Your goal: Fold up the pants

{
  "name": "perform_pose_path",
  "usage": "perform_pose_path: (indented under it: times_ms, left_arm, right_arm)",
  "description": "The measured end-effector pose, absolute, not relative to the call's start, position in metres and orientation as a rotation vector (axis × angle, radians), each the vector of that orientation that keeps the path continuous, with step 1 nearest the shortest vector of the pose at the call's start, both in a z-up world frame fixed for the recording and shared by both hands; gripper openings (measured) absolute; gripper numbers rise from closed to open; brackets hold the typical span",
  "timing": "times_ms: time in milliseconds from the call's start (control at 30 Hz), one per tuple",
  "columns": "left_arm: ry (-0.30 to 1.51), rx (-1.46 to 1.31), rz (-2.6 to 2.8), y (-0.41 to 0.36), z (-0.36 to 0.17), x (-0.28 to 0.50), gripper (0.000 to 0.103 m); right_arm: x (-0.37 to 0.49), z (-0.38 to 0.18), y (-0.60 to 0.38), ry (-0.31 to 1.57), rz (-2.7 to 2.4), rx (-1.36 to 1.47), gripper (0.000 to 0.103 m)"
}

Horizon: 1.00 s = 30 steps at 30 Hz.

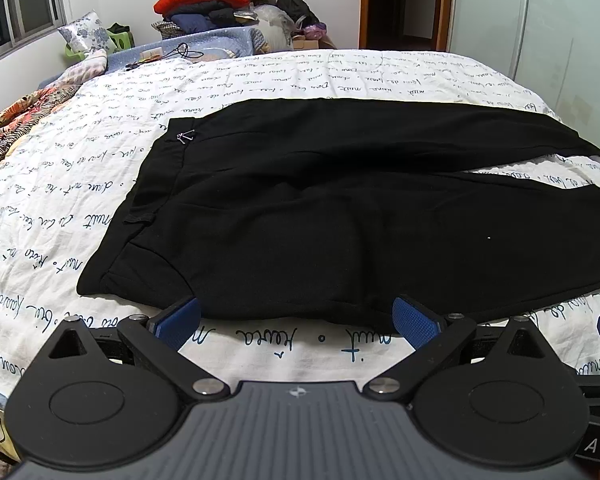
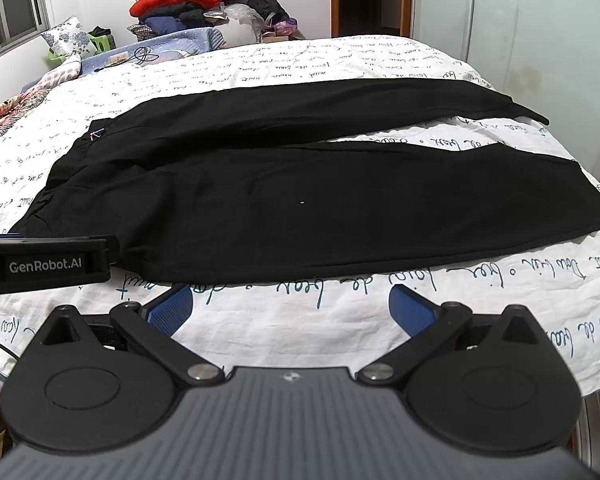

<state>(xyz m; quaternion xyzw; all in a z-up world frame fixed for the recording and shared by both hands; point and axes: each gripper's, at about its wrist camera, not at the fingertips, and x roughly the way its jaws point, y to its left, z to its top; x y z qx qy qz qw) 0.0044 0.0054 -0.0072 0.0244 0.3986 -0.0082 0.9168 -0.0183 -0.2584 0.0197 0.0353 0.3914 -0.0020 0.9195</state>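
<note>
Two tongs are in my hands and both are spread wide, pinching nothing. My left tongs (image 1: 296, 318) sit at the lower middle of the left view, with the near edge of the pants (image 1: 320, 216) lying just between the blue pads. My right tongs (image 2: 290, 308) are in the lower middle of the right view, over bare bed sheet (image 2: 340, 320), still a little short of the cloth. The black pants lie flat across the bed, waistband toward the left of the frame and the two legs spread apart in a V toward the right. I think the main risk is a thin grip: if I close on the top layer only, the lower layer stays behind and the fold comes crooked. The printed sheet can also be caught together with the hem and lifted. Because my two tongs are at different depths, uneven lifting may twist the leg.
</note>
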Motion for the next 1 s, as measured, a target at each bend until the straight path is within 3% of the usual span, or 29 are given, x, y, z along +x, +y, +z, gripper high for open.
perform_pose_path:
  times_ms: [1000]
  left_arm:
    - [0.835, 0.049, -0.017, 0.0052, -0.0111, 0.0055, 0.103]
  right_arm:
    - [-0.0184, 0.0157, -0.2583, 0.817, 0.008, 0.08, 0.103]
